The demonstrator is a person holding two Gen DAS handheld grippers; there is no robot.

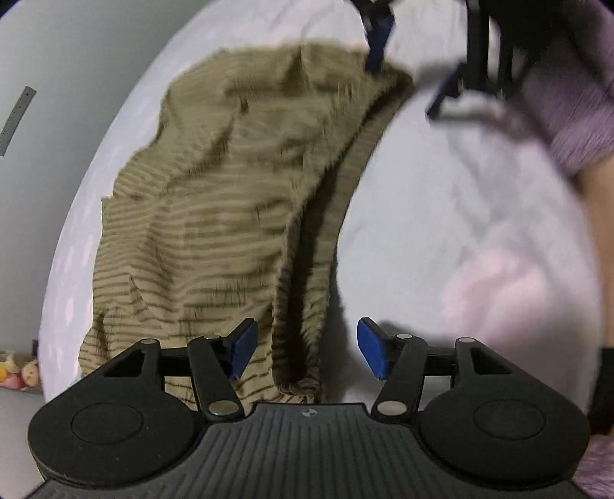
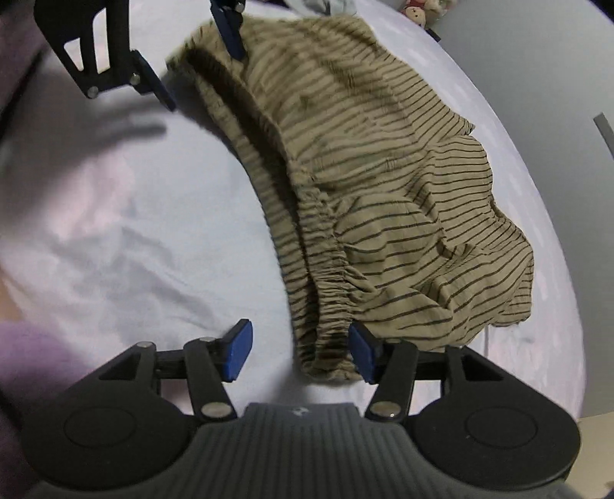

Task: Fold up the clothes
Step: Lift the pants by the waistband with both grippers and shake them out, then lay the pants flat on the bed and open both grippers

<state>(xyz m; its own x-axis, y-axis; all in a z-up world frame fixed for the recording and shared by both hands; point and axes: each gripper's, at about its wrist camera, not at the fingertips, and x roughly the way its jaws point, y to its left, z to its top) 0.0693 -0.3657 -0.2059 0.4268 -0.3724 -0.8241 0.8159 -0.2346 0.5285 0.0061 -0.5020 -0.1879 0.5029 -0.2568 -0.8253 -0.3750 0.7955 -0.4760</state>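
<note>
A tan pair of shorts with thin dark stripes point(image 1: 215, 215) lies crumpled on a white bed sheet point(image 1: 441, 230). It also shows in the right wrist view point(image 2: 383, 184), with its gathered elastic waistband point(image 2: 326, 284) running toward the camera. My left gripper point(image 1: 307, 351) is open, its jaws wide apart over one end of the waistband. My right gripper point(image 2: 297, 351) is open, with the other end of the waistband lying between its jaws. Each gripper shows in the other's view, the right one point(image 1: 406, 73) and the left one point(image 2: 199, 61), both open at the waistband's far end.
The white sheet point(image 2: 134, 238) is wrinkled and covers the bed. A grey wall point(image 1: 46, 96) runs along the bed's far side. Small plush toys point(image 1: 17, 370) sit by the bed's edge; they also show in the right wrist view point(image 2: 422, 7). A lilac sleeve point(image 1: 575, 126) covers the arm.
</note>
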